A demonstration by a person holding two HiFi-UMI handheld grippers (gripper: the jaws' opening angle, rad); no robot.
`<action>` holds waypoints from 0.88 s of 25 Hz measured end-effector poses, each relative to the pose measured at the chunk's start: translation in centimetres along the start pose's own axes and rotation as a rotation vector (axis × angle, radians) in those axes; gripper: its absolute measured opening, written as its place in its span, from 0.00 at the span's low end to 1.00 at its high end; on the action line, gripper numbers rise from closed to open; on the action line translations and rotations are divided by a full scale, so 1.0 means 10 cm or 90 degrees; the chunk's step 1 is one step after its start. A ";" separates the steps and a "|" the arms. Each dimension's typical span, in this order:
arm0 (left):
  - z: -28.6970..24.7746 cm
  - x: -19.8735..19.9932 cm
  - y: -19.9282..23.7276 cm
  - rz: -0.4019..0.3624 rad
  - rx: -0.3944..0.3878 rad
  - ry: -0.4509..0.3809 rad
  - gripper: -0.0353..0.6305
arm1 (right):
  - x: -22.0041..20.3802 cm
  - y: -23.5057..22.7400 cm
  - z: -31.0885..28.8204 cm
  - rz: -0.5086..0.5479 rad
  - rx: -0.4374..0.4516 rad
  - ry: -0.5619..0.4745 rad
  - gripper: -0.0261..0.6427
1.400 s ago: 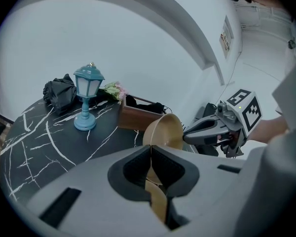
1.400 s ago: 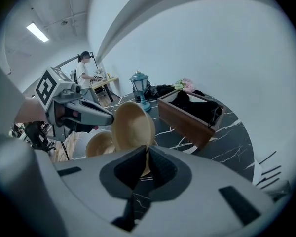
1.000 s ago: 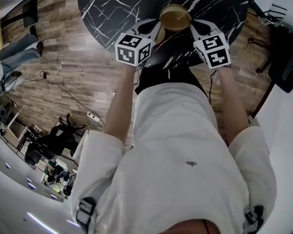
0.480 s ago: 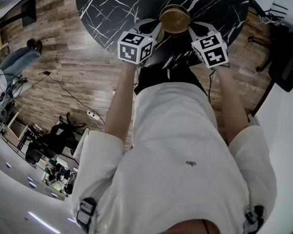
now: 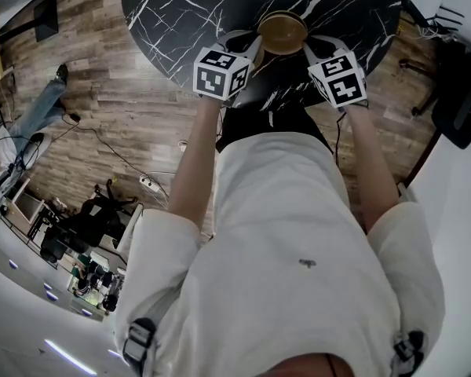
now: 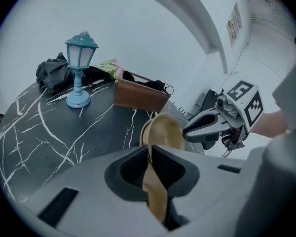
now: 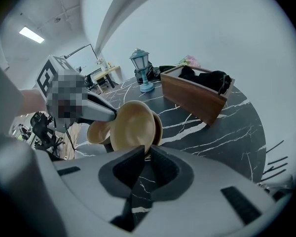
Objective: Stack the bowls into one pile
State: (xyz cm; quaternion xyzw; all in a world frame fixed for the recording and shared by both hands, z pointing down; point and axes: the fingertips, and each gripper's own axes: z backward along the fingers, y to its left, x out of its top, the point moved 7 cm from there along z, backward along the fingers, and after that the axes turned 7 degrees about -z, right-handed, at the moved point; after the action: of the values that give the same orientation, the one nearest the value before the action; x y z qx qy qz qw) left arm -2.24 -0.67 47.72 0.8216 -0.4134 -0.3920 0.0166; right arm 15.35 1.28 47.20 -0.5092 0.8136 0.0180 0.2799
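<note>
Tan bowls point(image 5: 282, 31) sit nested near the front edge of the black marble table point(image 5: 188, 6). My left gripper point(image 5: 255, 45) is at their left side and is shut on the rim of the tan bowl point(image 6: 163, 132), which runs down between its pads point(image 6: 151, 149). My right gripper point(image 5: 306, 44) is at their right side. Its jaws point(image 7: 147, 149) have just been opening, and the bowl's point(image 7: 133, 126) lower rim sits at their tips with dark table showing through the gap. A second bowl point(image 7: 157, 127) nests behind the front one.
A wooden box point(image 7: 197, 98) with dark cloth in it stands behind the bowls, and a blue lamp point(image 6: 80, 68) stands farther back. The table's front edge runs just under both grippers. A black chair point(image 5: 463, 93) stands on the right of the floor.
Both grippers have sunk slightly toward the table at the bowls. On the floor at the left, a person's legs have shifted.
</note>
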 end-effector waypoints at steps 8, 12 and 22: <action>-0.03 -0.04 -0.01 0.005 -0.005 0.022 0.08 | 0.01 -0.01 0.00 -0.006 -0.002 -0.004 0.11; -0.03 -0.04 -0.02 0.004 -0.011 0.028 0.09 | 0.02 0.00 0.00 -0.010 -0.001 -0.008 0.11; 0.04 -0.03 -0.03 0.001 0.010 0.019 0.13 | 0.05 0.00 0.04 -0.009 -0.002 -0.020 0.11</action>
State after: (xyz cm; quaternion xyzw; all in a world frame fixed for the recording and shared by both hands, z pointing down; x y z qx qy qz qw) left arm -2.41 -0.14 47.48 0.8270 -0.4169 -0.3767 0.0166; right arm 15.37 0.96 46.64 -0.5150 0.8056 0.0249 0.2918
